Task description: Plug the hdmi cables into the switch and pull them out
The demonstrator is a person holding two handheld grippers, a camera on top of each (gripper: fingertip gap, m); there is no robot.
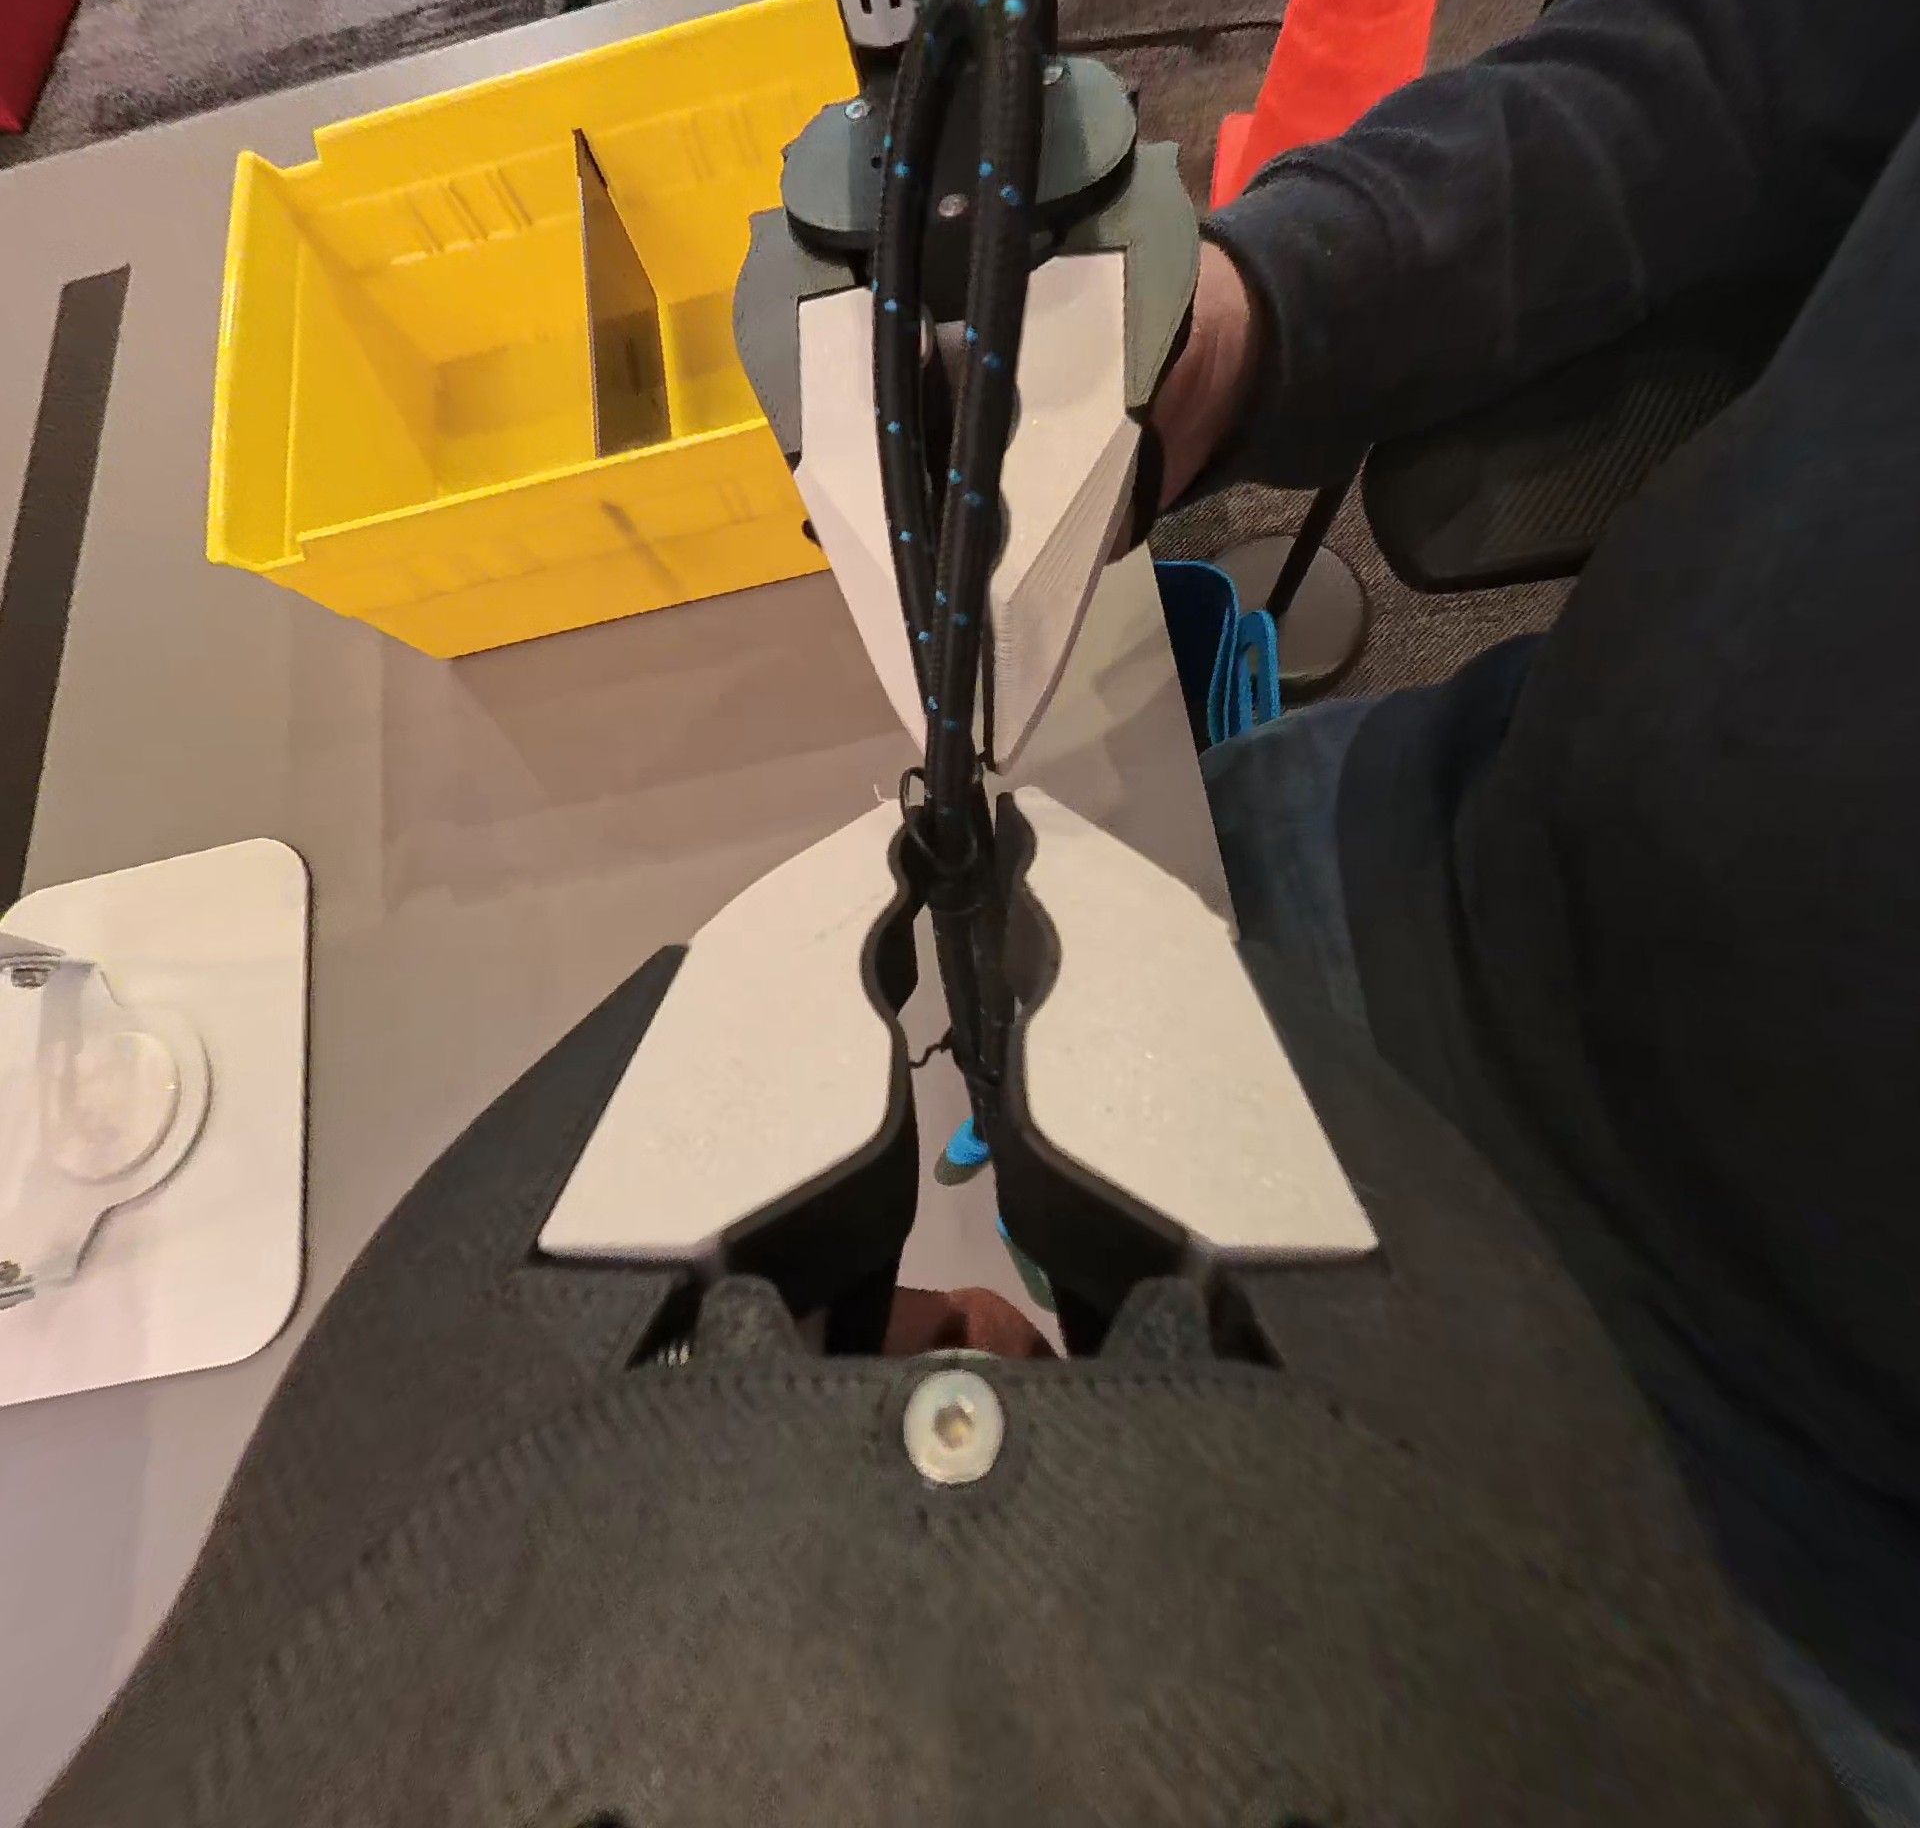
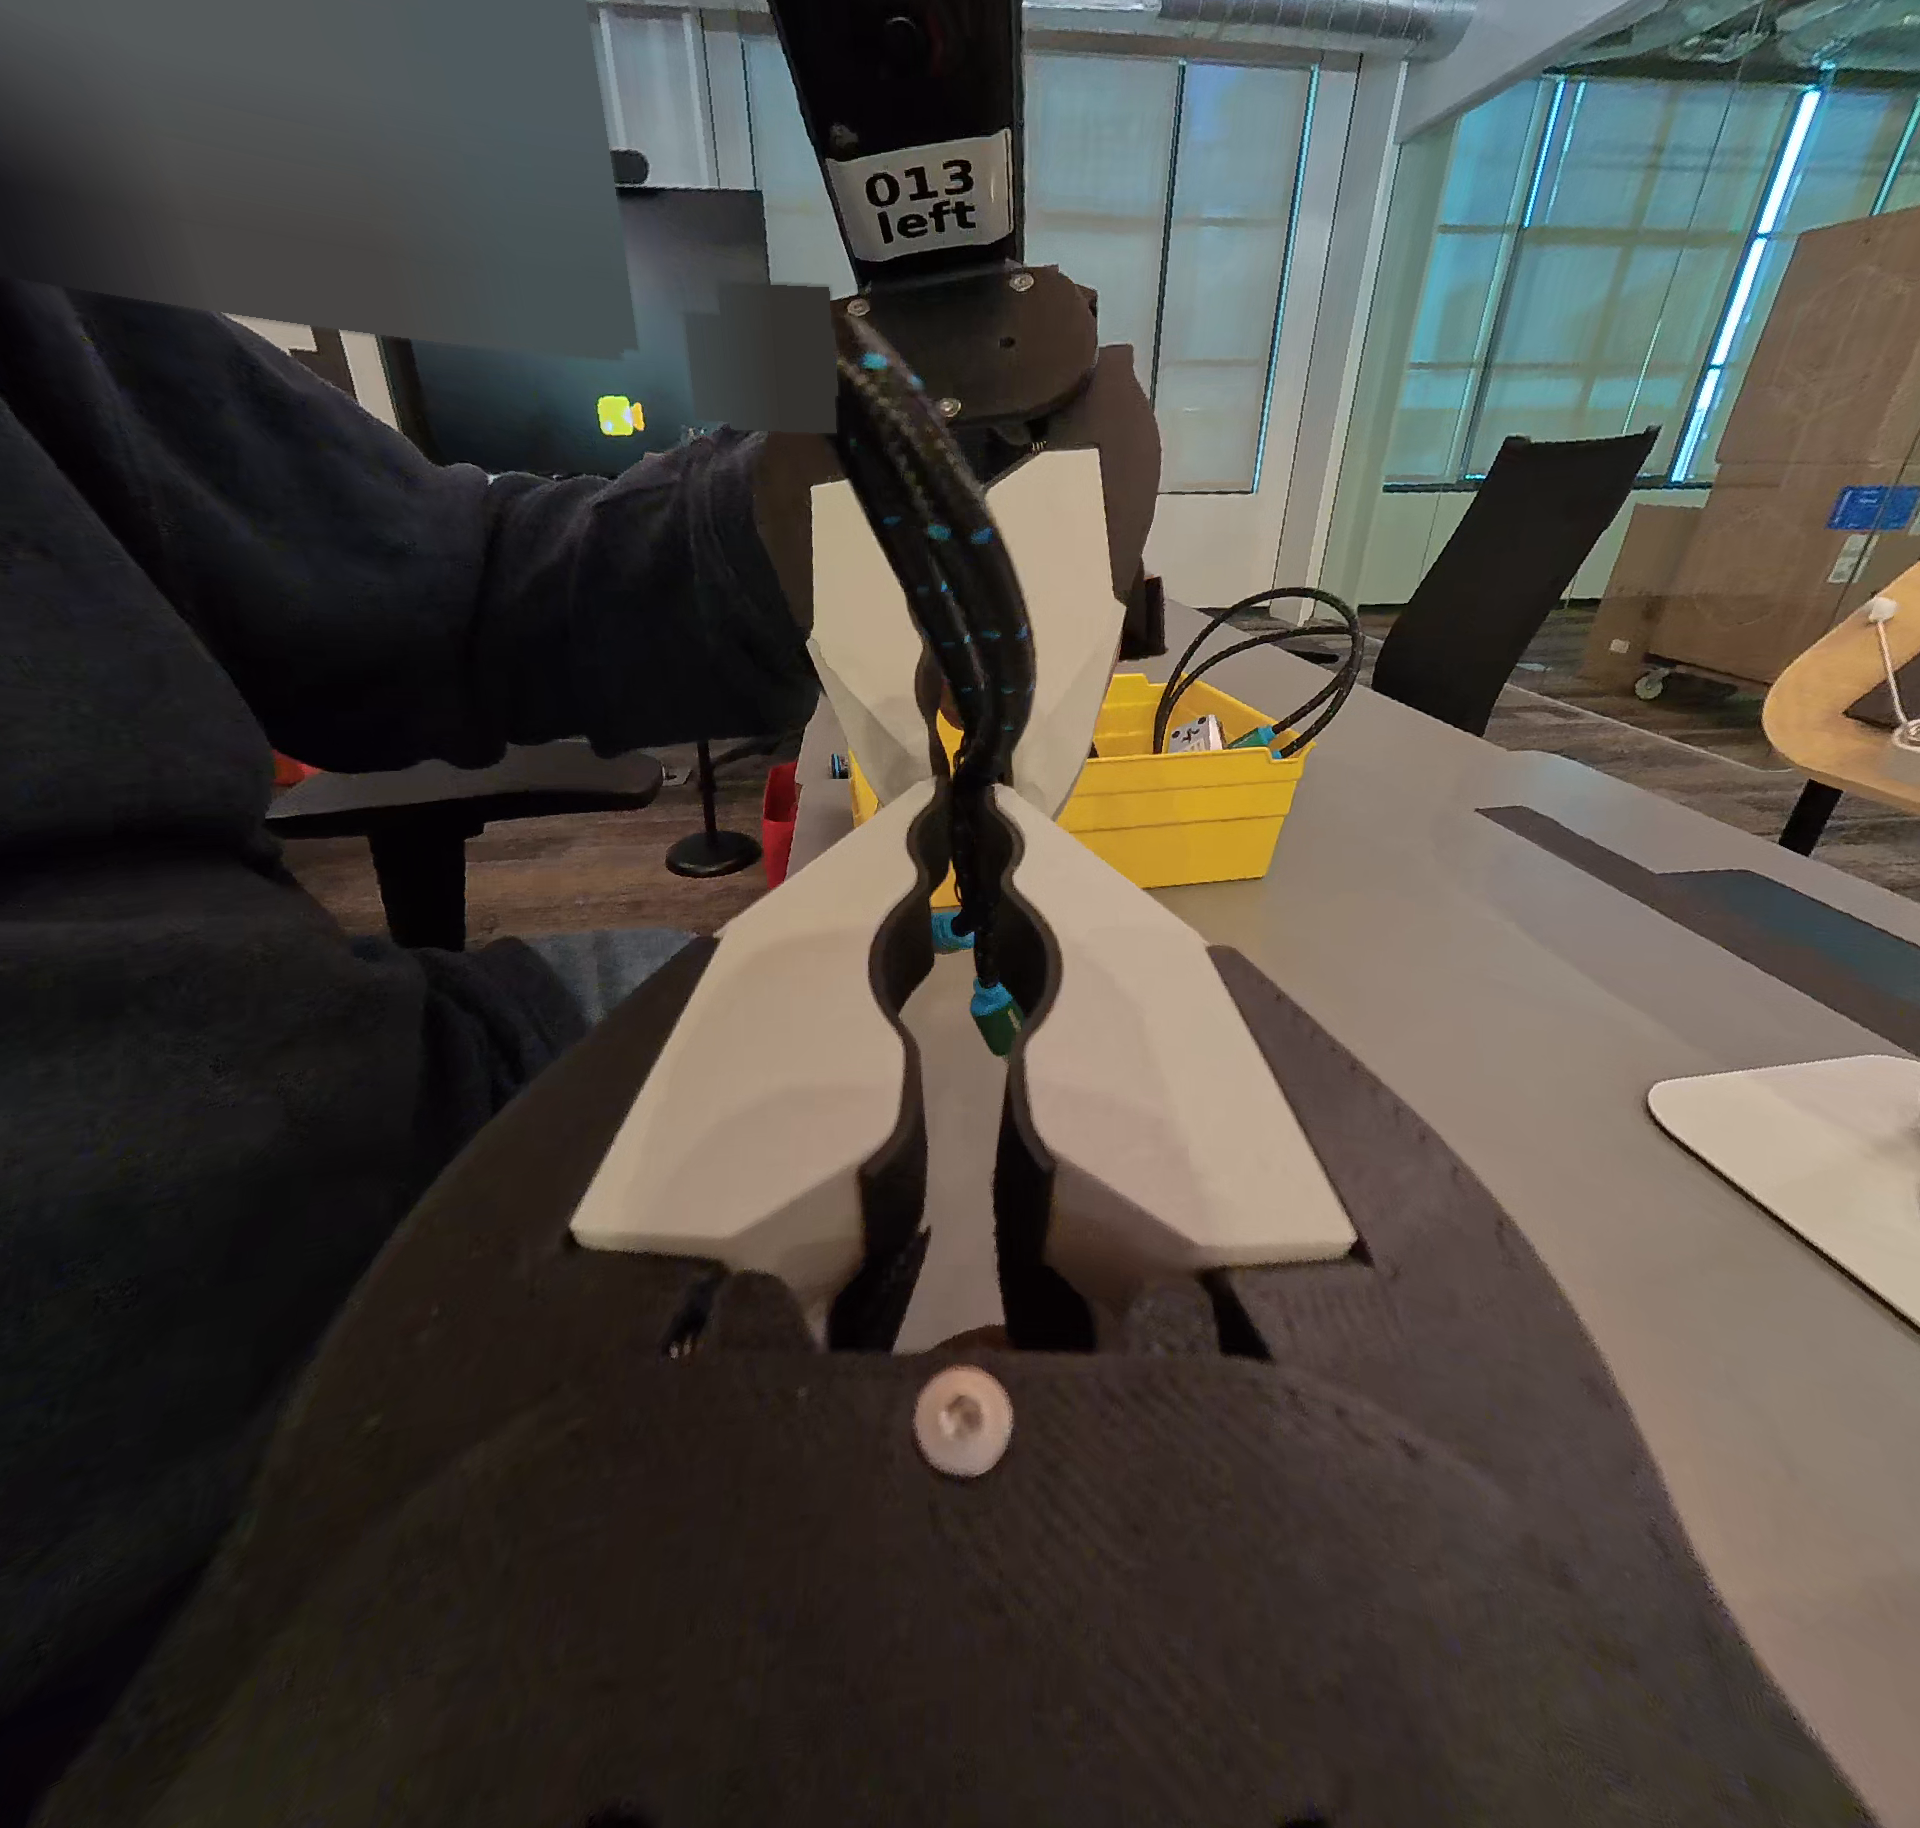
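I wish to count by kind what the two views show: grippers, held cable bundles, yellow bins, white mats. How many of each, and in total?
Grippers: 2, the left gripper and the right gripper
Held cable bundle: 1, gripped by both
Yellow bins: 2, the empty bin and the bin with cables
White mat: 1
Total: 6

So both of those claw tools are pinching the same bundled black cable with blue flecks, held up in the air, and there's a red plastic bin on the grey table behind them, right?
Nearly. The plastic bin is yellow, not red, as the left wrist view shows. The rest holds: the left gripper and right gripper both pinch the bundled black cable with blue flecks above the grey table.
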